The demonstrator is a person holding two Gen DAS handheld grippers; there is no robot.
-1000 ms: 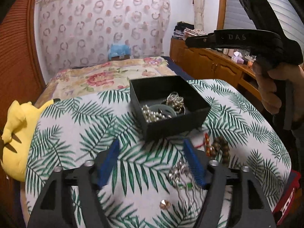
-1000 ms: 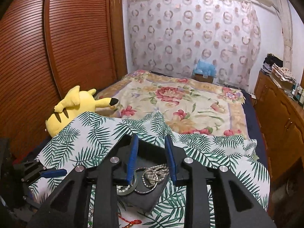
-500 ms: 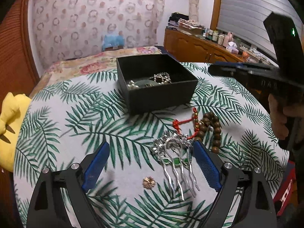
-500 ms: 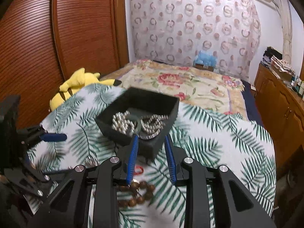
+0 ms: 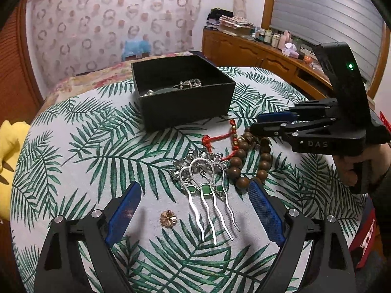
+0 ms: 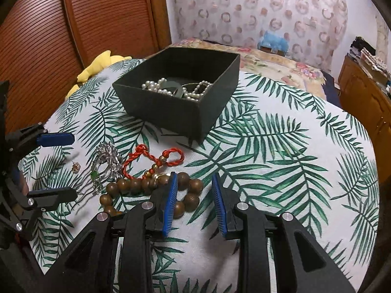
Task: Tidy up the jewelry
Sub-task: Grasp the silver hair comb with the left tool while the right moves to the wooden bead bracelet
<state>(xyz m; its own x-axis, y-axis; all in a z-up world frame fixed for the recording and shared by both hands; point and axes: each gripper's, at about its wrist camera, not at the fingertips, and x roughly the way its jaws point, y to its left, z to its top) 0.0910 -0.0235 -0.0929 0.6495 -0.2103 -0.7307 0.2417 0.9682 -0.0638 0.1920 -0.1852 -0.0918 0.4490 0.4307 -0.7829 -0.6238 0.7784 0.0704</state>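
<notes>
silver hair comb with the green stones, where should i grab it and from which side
Grip the silver hair comb across its ornate flowered head, just above the green stones, coming down from above. It lies flat on the leaf-print cloth, so the thin wavy prongs give little to pinch. The open left tool already straddles it. Mind the brown wooden bead bracelet, which looks to touch the head's right side.

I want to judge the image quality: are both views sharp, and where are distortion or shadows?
Left wrist view: sharp; silver hair comb crisp, fisheye bends the table edge, dark corners. Right wrist view: equally sharp; wooden bead bracelet clear, soft shadows beside the black box.
</notes>
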